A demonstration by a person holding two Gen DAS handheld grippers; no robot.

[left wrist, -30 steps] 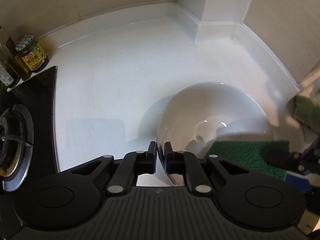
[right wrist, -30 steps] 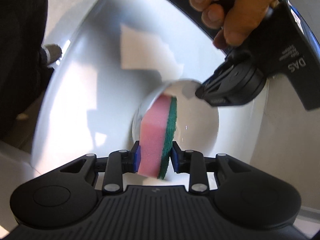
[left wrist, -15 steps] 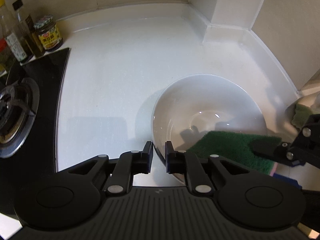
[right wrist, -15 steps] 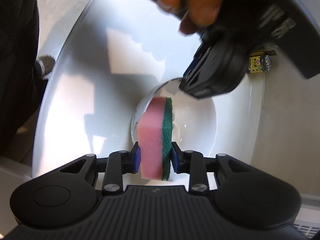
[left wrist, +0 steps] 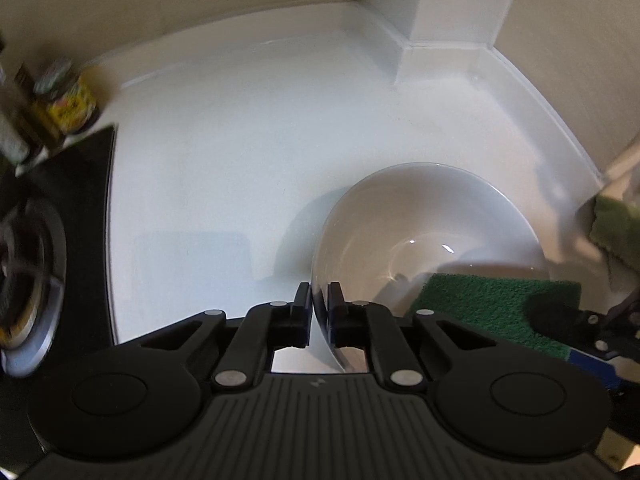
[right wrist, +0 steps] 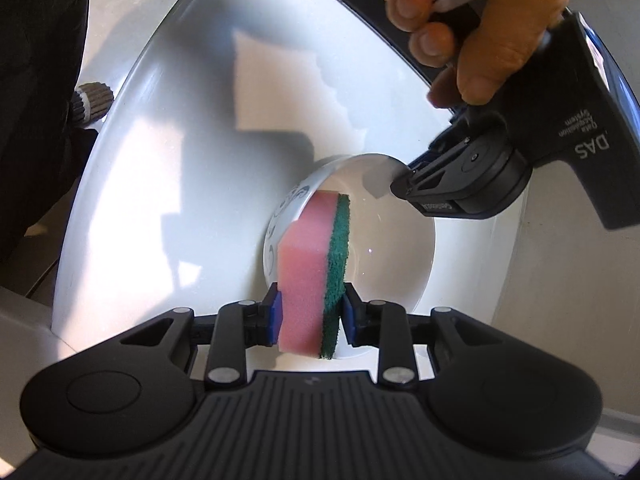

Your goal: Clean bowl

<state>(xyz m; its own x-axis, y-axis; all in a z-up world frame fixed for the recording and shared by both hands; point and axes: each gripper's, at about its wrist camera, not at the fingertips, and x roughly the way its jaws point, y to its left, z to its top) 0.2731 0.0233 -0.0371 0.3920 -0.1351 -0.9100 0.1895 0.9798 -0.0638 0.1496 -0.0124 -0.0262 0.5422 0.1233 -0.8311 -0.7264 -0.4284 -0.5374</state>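
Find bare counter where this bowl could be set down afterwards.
Free: the white counter between the stove, the back wall and the bowl. Crowded: the jars at far left, and the right side, by the sponge.

one bowl [left wrist: 424, 236], one sponge [right wrist: 316, 276], two hand-held grippers [left wrist: 319, 312] [right wrist: 310, 314]

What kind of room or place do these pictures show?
Most likely a home kitchen. A white countertop runs into a wall corner, a gas stove burner sits at its left edge, and blurred condiment jars stand behind it. A white bowl is being cleaned with a sponge.
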